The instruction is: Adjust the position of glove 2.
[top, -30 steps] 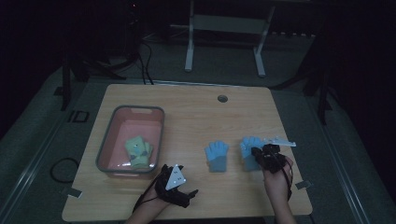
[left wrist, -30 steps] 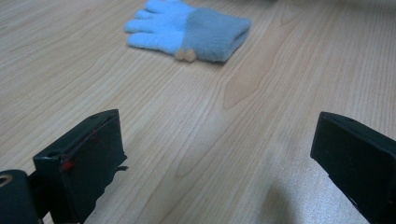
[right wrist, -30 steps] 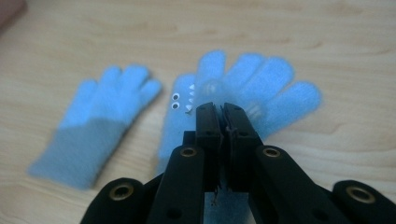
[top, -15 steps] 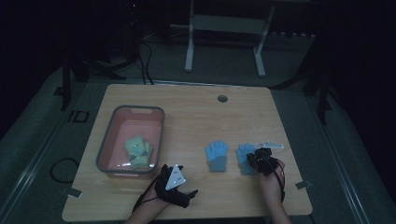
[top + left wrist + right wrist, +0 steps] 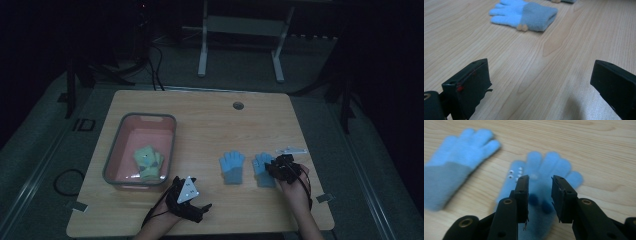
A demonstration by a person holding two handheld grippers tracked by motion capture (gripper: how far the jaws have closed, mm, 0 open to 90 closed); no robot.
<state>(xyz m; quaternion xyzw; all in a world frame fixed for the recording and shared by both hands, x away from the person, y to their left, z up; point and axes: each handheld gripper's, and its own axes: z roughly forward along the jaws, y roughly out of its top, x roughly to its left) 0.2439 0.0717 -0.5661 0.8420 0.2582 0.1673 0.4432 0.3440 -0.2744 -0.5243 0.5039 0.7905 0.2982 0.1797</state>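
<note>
Right gripper (image 5: 278, 168) hangs over the right-hand blue glove (image 5: 263, 169), jaws part open and just having been opening, with the glove's palm showing in the gap below them and nothing clamped; the pads do not press on the fabric in the right gripper view. That glove (image 5: 541, 192) lies flat on the tabletop (image 5: 210, 120), fingers pointing away from the person, just beside its mate, the left-hand blue glove (image 5: 232, 167), the two apart but near. Left gripper (image 5: 196, 207) rests at the near edge of the tabletop, jaws wide apart and empty, the mate glove (image 5: 525, 13) well ahead of it. A pink bin (image 5: 122, 150) at the left holds a folded green cloth item (image 5: 148, 162); a small white object (image 5: 292, 149) lies beyond the right glove, too small to identify. Judgement: the step in hand is a pick of the right glove. To do it well, the jaws should come down square onto the palm, gather a fold of fabric between the pads rather than skate across it, and close fully before any lift. Keep clear of the neighbouring glove so it is not dragged along. The knit is soft and will likely bunch; a shallow pinch could slip.
</note>
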